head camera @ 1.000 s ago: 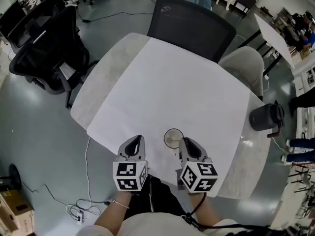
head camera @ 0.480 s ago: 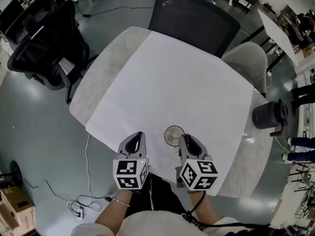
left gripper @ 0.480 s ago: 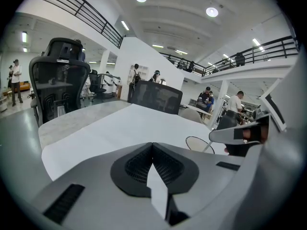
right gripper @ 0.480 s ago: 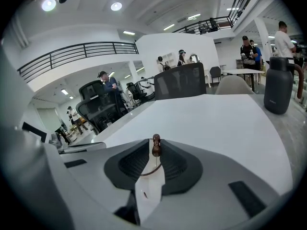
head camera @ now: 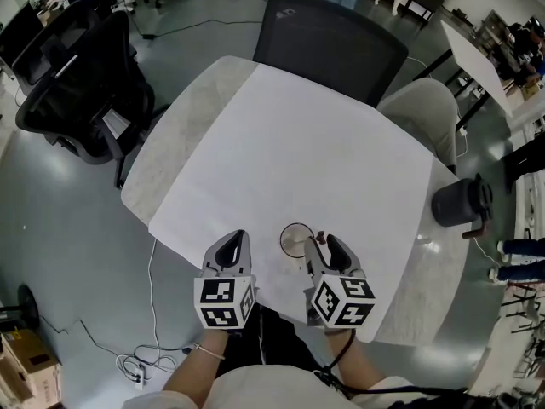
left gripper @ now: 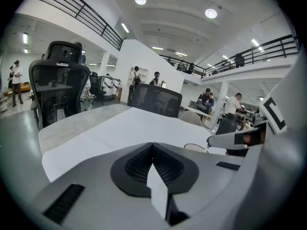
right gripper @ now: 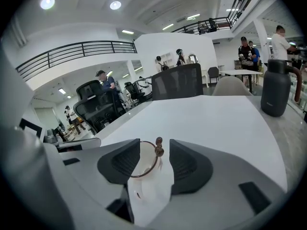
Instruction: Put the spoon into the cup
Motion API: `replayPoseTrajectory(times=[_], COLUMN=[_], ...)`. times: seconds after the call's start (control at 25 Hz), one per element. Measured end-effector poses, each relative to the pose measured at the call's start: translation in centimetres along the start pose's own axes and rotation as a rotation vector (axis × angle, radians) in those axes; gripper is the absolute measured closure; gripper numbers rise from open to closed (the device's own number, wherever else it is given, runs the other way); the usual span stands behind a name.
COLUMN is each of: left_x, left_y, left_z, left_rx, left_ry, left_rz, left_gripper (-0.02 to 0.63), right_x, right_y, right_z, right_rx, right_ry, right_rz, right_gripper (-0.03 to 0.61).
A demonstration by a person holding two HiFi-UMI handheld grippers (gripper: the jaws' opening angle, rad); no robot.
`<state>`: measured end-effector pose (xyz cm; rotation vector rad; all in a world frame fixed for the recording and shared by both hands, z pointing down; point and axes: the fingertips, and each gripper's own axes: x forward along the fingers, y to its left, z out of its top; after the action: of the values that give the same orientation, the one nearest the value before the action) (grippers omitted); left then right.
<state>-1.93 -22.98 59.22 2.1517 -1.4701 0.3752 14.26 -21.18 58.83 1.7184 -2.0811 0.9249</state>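
Observation:
A clear cup [head camera: 295, 239] with a thin brown rim stands on the white sheet near the table's front edge. The spoon leans inside it, its brown knobbed handle end [head camera: 321, 235] resting over the right rim. In the right gripper view the cup [right gripper: 142, 163] and the spoon's knob [right gripper: 159, 147] sit between the spread fingers. My right gripper [head camera: 322, 247] is opening and its pads are clear of the spoon. My left gripper [head camera: 234, 245] stays to the left of the cup, shut with nothing in it, its pads meeting [left gripper: 152, 150].
The round table [head camera: 174, 135] carries a white sheet [head camera: 298, 143]. A dark jug [head camera: 460, 201] stands at the table's right edge. A dark chair [head camera: 332, 41] is at the far side, a black office chair [head camera: 81, 92] at left, a grey chair [head camera: 421, 113] at right.
The right gripper's jaws have parted, and the spoon's handle end now shows free at the cup's right rim. Neither hand has shifted.

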Motion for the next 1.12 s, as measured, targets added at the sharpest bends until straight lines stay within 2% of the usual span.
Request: replayPoseTrajectory(times=[0.32,0.48,0.64,0.96,1.12], left_x=[0.0,0.0,0.4,0.7,0.7], left_y=[-1.2,-1.9,-3.0,-5.5,-5.8], left_z=[3.6,6.7,9.7,15.4,16.4], left_rx=[0.002,-0.005,0.022,0.084,0.098], left_ry=[-0.067,-0.119,-0.169,-0.277,-0.294], left_rz=[-0.025,-0.049,-0.074,-0.111,-0.118], left_gripper=[0.595,0.595,0.595,0.595,0.595], right_x=[-2.0,-3.8,-5.6,-9.0,-9.7], right_y=[-1.8,-3.1,-4.4,-6.6,-7.0], right_z=[3.5,7.0,10.1,15.0,16.0], right_rx=[0.018,0.015,0.011,-0.013,-0.018], right_ry=[-0.095,-0.191,-0.269,-0.404,-0.433], right_rz=[-0.072,-0.120,-0.166,-0.218,-0.230], right_gripper=[0.397,0.460,0.507,0.534,0.537])
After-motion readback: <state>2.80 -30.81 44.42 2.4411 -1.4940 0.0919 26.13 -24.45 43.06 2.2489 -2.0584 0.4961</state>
